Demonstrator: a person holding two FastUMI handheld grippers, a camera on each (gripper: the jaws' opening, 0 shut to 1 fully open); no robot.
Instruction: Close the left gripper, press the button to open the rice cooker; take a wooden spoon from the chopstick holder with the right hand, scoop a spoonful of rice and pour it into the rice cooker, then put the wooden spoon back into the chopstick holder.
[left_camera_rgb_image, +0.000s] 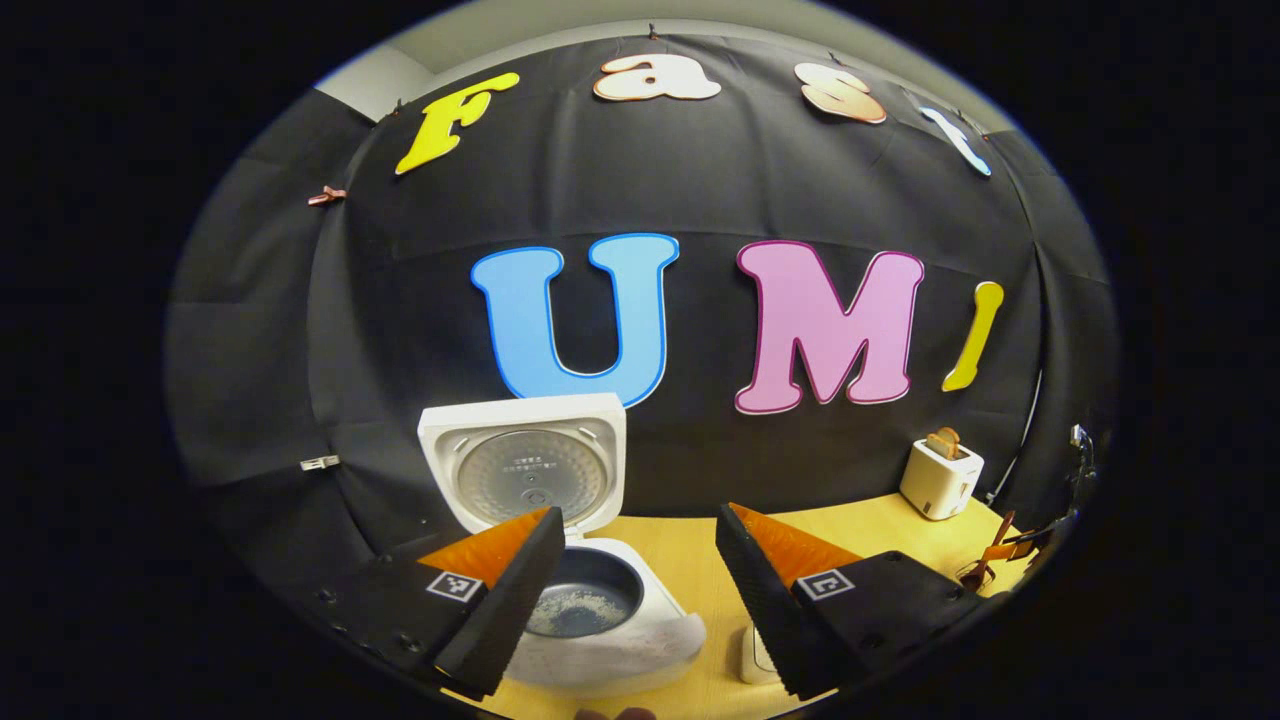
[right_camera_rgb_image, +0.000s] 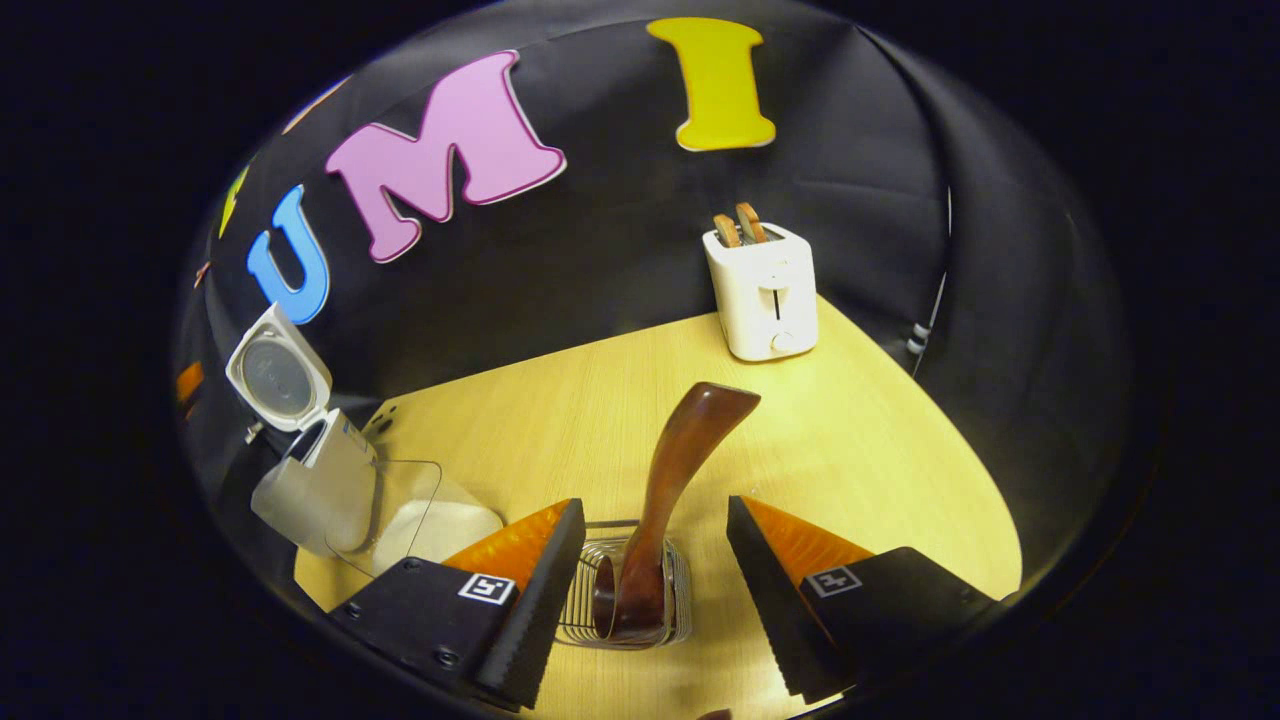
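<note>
Right gripper (right_camera_rgb_image: 655, 560): fingers spread, flanking wooden spoon (right_camera_rgb_image: 672, 480) standing free in chopstick holder (right_camera_rgb_image: 625, 605).
Left gripper (left_camera_rgb_image: 635, 570): fingers apart; rice cooker (left_camera_rgb_image: 590, 610) beyond left finger, lid up, rice inside.

wooden spoon (right_camera_rgb_image: 680, 470): glossy dark wood | chopstick holder (right_camera_rgb_image: 625, 600): thin metal wire | rice cooker (left_camera_rgb_image: 600, 610): smooth white plastic | table (right_camera_rgb_image: 860, 450): matt pale wood grain

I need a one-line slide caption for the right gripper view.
Open right gripper above the wooden spoon standing in its wire holder.
</note>
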